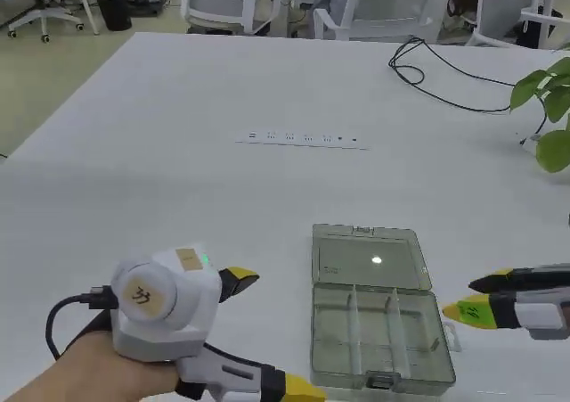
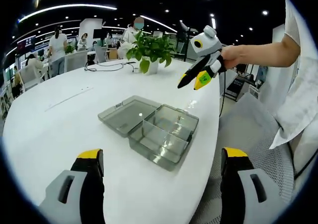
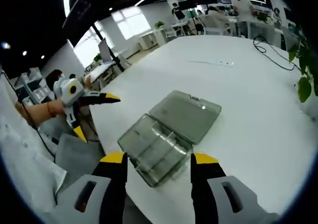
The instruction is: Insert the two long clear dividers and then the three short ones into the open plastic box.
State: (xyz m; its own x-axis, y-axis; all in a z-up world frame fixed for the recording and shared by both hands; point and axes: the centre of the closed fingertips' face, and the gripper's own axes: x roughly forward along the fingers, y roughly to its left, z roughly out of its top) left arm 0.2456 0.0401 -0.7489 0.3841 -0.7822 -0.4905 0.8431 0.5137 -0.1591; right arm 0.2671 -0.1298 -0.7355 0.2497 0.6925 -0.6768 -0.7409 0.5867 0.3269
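The clear plastic box (image 1: pixel 378 341) lies open on the white table, its lid (image 1: pixel 365 255) flat behind the base. Two long clear dividers (image 1: pixel 354 317) stand upright in the base, running front to back. My left gripper (image 1: pixel 272 331) hangs left of the box, open wide with nothing between its fingers. To the right of the box is my right gripper (image 1: pixel 468 298), open and empty too. The left gripper view has the box (image 2: pixel 149 129) ahead of my own open gripper (image 2: pixel 161 184), with the right gripper (image 2: pixel 196 77) beyond. In the right gripper view the box (image 3: pixel 164 134) lies just past my open gripper (image 3: pixel 159 179).
A flat power strip (image 1: pixel 303 139) lies mid-table, a black cable (image 1: pixel 436 63) at the back right, and a green plant (image 1: pixel 548 108) at the right edge. Office chairs (image 1: pixel 232 1) stand behind the table. The near table edge runs close to the box's front.
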